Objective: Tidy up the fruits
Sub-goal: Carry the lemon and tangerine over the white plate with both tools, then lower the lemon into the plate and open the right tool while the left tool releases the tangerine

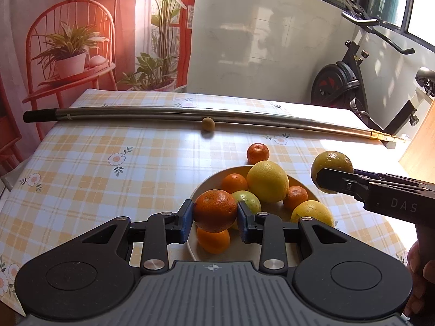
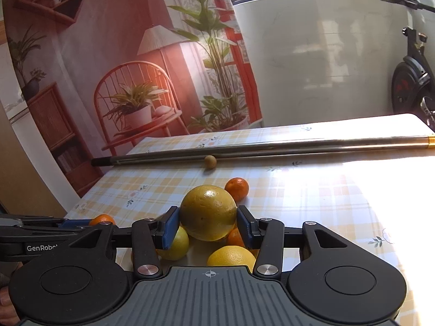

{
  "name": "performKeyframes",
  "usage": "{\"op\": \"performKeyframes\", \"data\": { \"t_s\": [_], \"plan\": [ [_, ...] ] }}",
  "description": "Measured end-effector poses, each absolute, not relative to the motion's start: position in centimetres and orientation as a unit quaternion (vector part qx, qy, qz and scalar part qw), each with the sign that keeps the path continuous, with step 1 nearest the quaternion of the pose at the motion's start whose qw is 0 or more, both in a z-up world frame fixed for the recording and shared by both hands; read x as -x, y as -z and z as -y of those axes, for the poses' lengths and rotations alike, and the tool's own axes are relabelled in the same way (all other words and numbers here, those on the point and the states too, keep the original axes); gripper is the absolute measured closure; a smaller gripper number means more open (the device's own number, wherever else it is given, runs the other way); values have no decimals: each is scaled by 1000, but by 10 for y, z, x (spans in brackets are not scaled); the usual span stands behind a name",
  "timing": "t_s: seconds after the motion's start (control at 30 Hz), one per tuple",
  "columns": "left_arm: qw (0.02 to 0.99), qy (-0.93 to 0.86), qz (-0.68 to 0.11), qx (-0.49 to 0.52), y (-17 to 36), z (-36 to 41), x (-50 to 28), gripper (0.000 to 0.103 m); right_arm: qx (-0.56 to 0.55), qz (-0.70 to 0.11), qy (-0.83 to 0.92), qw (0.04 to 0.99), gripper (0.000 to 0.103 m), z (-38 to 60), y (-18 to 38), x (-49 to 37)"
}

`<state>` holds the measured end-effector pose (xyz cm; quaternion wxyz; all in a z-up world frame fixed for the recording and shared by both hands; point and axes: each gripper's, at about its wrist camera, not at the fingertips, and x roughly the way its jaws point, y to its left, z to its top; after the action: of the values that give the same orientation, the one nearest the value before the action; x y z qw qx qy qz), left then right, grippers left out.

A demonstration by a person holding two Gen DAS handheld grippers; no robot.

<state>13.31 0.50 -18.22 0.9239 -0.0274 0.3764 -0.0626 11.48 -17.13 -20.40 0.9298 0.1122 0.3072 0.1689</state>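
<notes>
Both grippers carry fruit over the bowl (image 1: pixel 312 194). Left gripper (image 1: pixel 215 213) pinches an orange (image 1: pixel 214 210) between its blue pads, side to side, directly above the bowl's near-left rim and over a small tangerine (image 1: pixel 213 239) lying inside. Right gripper (image 2: pixel 208 224) is clamped on a yellow-green citrus (image 2: pixel 208 212); from the left wrist camera that same fruit (image 1: pixel 330 171) hangs off the bowl's right edge, a little higher than the orange and just outside the rim.

Inside the bowl lie a big lemon (image 1: pixel 267 181) at the far side, a green fruit (image 1: pixel 248 199) at its centre and more small orange and yellow fruits round them. One mandarin (image 1: pixel 257 153) sits on the checked cloth just beyond the bowl's far rim, and a small brown ball (image 1: pixel 208 124) rests well beyond it against a long metal pole (image 1: pixel 190 112).

As I judge it, the turning point is this: the orange is already over the bowl and needs only to go down, while the right-hand fruit must first travel leftward across the rim. Neither round fruit has a long axis to mind. The loose mandarin lies nearer the right gripper's line of reach. A crowded bowl could let a dropped fruit roll out.
</notes>
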Motion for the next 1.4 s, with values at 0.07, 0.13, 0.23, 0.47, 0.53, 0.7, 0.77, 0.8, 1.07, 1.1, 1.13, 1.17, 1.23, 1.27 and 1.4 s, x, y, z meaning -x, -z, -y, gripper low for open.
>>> {"op": "performKeyframes", "data": {
  "t_s": [0.07,0.13,0.23,0.47,0.53,0.7,0.77,0.8,1.07,1.1,1.13,1.17,1.23,1.27,1.4],
  "plan": [
    [922,70,-381,28,183,-6,-132,67,-121,-305,-164,930,60,175,207,-113],
    [918,73,-388,24,187,-5,-131,67,-127,-302,-161,931,60,179,210,-111],
    [910,77,-406,20,195,-3,-131,67,-136,-303,-161,929,60,183,216,-112],
    [899,109,-425,7,206,11,-132,67,-150,-311,-158,925,60,191,226,-113],
    [894,118,-431,3,210,15,-132,67,-152,-312,-156,925,60,192,226,-113],
    [887,124,-445,-4,220,16,-132,67,-150,-313,-157,925,60,187,226,-117],
    [885,123,-448,-11,223,17,-133,67,-146,-315,-159,924,60,186,226,-116],
    [885,122,-449,-20,224,19,-133,67,-144,-316,-160,924,60,186,226,-117],
    [882,121,-452,-49,232,24,-133,67,-141,-321,-158,923,60,181,229,-119],
    [882,119,-453,-53,233,24,-134,67,-141,-321,-159,923,60,181,229,-119],
    [882,116,-453,-59,234,24,-134,67,-140,-321,-160,923,60,181,229,-120],
    [882,113,-453,-63,235,25,-134,67,-140,-321,-160,923,60,181,229,-119],
    [883,109,-451,-73,236,26,-135,67,-139,-321,-160,923,60,181,229,-120],
    [883,107,-450,-77,236,27,-135,67,-139,-322,-160,923,60,181,230,-120],
    [883,100,-451,-85,237,27,-135,67,-139,-322,-160,923,60,181,230,-120]
  ]
}}
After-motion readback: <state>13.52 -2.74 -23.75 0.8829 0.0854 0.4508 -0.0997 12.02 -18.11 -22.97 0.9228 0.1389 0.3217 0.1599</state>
